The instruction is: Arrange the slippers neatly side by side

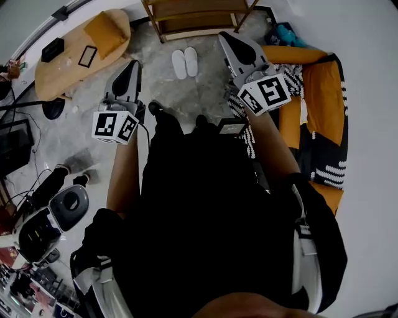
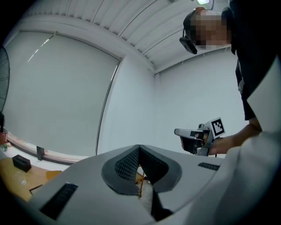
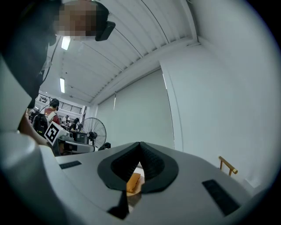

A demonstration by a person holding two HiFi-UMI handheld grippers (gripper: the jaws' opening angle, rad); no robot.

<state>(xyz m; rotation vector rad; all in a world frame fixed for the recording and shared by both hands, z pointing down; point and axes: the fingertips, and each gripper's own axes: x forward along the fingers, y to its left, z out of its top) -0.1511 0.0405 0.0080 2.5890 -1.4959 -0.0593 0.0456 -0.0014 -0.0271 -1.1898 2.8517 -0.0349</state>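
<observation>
Only your head view shows the pair of white slippers (image 1: 185, 63). They lie on the grey floor (image 1: 205, 87) just in front of the wooden rack (image 1: 194, 15), side by side and parallel, nearly touching. The one on your right sits slightly nearer the rack. Neither gripper view catches them.

The left gripper view adds what the head view cannot show. The left gripper (image 2: 139, 147) has its fingers (image 2: 127, 165) pressed together with nothing between them. The right gripper (image 2: 195, 137) hangs off to one side against a white wall.

The right gripper view shows that gripper's fingers (image 3: 151, 163) likewise closed on nothing. Beyond them stand a pedestal fan (image 3: 94, 132) and some people at the far end of the room, which no other view gives you.

In the head view both grippers are held up well short of the rack, one on either side of the slippers. An oval wooden surface (image 1: 68, 62) carrying an orange cushion (image 1: 106, 31) lies to the left of the rack. An orange sofa (image 1: 323, 93) with a black-and-white throw lies to its right.

Your dark clothing fills the lower half of the head view and hides the floor beneath you. The rack is cut off by the top edge. The slippers are too small to tell toe from heel. Below each pair of fingers only a sliver shows, a bit of wooden frame on the left and something orange on the right, and neither is clear enough to name.

The slippers are plain white, rounded and of equal length.
</observation>
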